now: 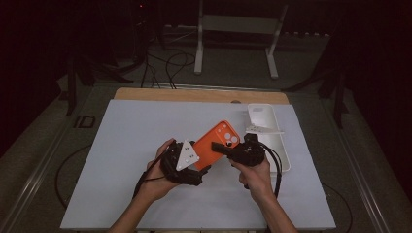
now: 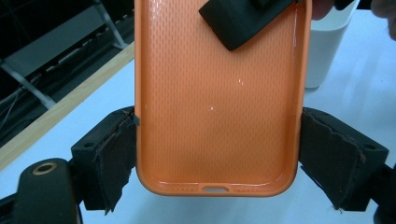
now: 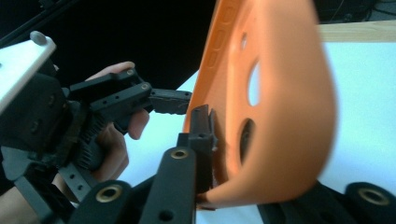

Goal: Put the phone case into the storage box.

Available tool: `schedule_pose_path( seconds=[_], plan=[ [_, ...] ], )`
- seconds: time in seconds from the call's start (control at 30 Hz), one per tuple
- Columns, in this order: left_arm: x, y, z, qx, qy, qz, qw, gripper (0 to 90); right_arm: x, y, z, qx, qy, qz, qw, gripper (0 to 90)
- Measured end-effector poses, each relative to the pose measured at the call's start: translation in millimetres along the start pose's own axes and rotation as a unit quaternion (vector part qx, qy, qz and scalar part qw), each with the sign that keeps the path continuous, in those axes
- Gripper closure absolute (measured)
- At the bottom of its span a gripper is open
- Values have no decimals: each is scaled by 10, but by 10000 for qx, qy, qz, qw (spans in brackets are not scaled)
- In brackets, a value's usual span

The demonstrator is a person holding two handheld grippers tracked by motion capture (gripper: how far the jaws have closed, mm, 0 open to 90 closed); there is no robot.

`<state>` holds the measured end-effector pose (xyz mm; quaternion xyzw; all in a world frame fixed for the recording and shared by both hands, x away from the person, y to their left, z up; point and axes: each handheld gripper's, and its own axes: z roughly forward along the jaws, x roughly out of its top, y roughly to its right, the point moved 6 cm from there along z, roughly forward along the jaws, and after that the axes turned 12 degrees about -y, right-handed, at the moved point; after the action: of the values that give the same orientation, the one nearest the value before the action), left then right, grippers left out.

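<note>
Jaws of the left gripper (image 1: 201,171) press in on the two long edges of the orange phone case (image 1: 215,144) near its bottom end, holding it off the white table (image 1: 131,145). The right gripper (image 1: 224,147) has its jaws pinching the case wall at the camera-hole end — one jaw inside (image 2: 243,21), one outside. That two-point hold likely keeps the soft case from twisting. A white tray (image 1: 286,155) lies just beside the right hand (image 1: 255,177) — perhaps its destination.

Black hand-held grippers (image 1: 194,167), brass-ringed screw holes, trailing cables.
</note>
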<state>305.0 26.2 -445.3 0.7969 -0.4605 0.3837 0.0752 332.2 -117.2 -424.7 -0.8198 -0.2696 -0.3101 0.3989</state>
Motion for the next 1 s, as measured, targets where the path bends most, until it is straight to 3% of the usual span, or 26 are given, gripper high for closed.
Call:
schedule_pose_path(
  seconds=[0.27, 0.57, 0.8, 1.0],
  plan=[
    [8, 2, -3, 213, -16, 40, 9998, 163, 34, -94, 15, -22, 76, -22, 10000, 865],
    [8, -44, -40, 122, 58, -72, 9999, 116, 53, -84, 7, -54, 85, -13, 9999, 865],
    [-16, -100, -85, -184, 60, -263, 9995, 86, 45, -68, -15, -128, 57, -118, 9998, 864],
    [-41, -144, -123, -543, 77, -391, 9977, 67, 22, -74, -44, -175, 2, -247, 9995, 863]
  ],
)
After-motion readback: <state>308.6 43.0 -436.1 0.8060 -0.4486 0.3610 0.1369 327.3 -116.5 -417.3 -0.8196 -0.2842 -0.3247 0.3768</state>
